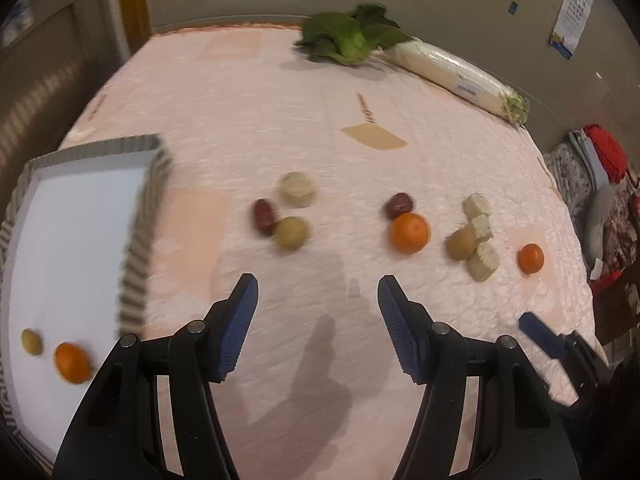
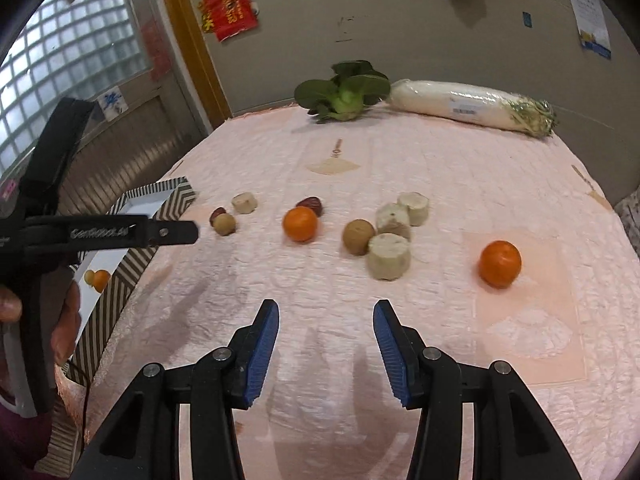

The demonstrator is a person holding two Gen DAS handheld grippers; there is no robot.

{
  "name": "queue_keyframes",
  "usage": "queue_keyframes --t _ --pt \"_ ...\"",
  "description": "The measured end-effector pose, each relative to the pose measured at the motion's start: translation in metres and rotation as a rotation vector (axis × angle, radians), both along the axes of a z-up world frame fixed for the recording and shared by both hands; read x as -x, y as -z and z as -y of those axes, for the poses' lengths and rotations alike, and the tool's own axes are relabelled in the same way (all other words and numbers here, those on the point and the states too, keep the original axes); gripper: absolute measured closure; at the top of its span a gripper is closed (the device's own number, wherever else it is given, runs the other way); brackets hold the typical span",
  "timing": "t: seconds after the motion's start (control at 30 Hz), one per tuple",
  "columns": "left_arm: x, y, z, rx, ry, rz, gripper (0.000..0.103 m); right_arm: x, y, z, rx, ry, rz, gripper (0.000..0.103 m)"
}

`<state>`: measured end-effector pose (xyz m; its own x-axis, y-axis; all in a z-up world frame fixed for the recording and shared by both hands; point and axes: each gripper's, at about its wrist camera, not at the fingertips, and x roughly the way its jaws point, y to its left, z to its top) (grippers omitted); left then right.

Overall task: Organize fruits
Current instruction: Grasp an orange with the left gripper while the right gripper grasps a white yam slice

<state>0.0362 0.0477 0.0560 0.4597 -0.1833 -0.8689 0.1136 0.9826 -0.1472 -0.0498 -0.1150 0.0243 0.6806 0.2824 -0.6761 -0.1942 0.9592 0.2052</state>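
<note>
2 oranges (image 2: 300, 223) lie on the pink cloth; 1 orange (image 1: 72, 362) sits in the tray (image 1: 136, 240).

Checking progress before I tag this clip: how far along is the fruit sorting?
Early. Done: one orange and one small tan fruit lie in the striped tray. In hand: nothing; the left gripper and right gripper are both open and empty above the cloth. Left: two oranges, two tan fruits, two red dates and the pale cut chunks sit loose on the table.
</note>
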Motion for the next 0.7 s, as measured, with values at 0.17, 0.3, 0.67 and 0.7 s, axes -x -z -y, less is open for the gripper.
queue_keyframes --t 0.17,0.3,0.67,0.7 --pt "-0.023 0.013 0.037 -0.017 0.037 -0.031 0.040 -0.006 0.006 0.009 0.008 0.003 -0.011 0.056" --pt "-0.043 0.024 0.051 0.007 0.029 -0.064 0.040 -0.011 0.008 0.018 0.011 0.004 -0.022 0.056" --pt "-0.061 0.036 0.070 0.026 0.042 -0.090 0.040 -0.052 0.016 0.018 0.050 -0.053 -0.061 0.055" --pt "-0.061 0.036 0.071 0.023 0.042 -0.090 0.040 -0.060 0.019 0.018 0.045 -0.063 -0.070 0.055"
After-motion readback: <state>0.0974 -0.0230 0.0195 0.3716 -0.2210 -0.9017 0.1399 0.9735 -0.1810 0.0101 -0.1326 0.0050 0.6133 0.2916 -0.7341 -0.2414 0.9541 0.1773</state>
